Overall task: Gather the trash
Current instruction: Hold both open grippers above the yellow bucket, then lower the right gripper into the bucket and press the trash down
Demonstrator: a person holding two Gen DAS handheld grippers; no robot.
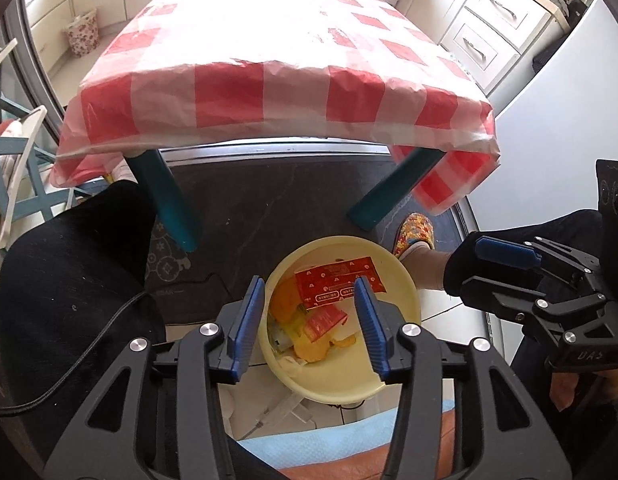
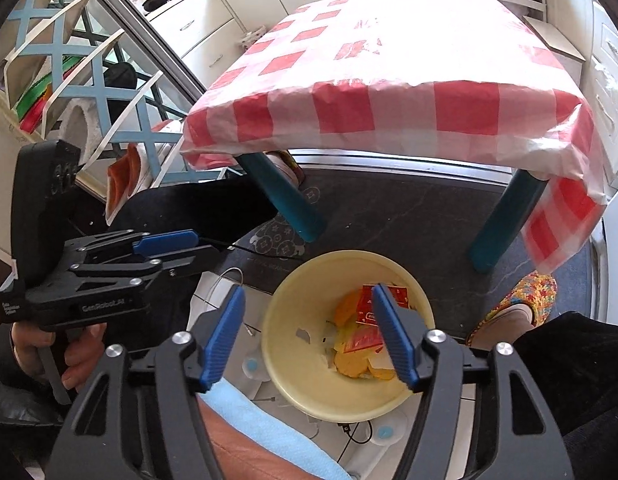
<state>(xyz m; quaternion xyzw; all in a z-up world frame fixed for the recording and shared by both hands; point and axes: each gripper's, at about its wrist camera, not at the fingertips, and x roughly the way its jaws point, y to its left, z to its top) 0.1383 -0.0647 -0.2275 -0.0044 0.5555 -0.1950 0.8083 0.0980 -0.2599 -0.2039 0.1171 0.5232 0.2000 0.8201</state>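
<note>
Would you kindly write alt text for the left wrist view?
The left gripper, jaws open and empty, hangs over a pale yellow bin holding red wrappers and orange scraps. Beyond stands a table in red-checked cloth; the right gripper is at right.

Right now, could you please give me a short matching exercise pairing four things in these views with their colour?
Things:
1. bin
2. table legs
3. gripper pads
4. snack wrapper

Colours:
A. red
B. pale yellow
C. blue
D. teal

Pairs: 1-B, 2-D, 3-C, 4-A
</note>
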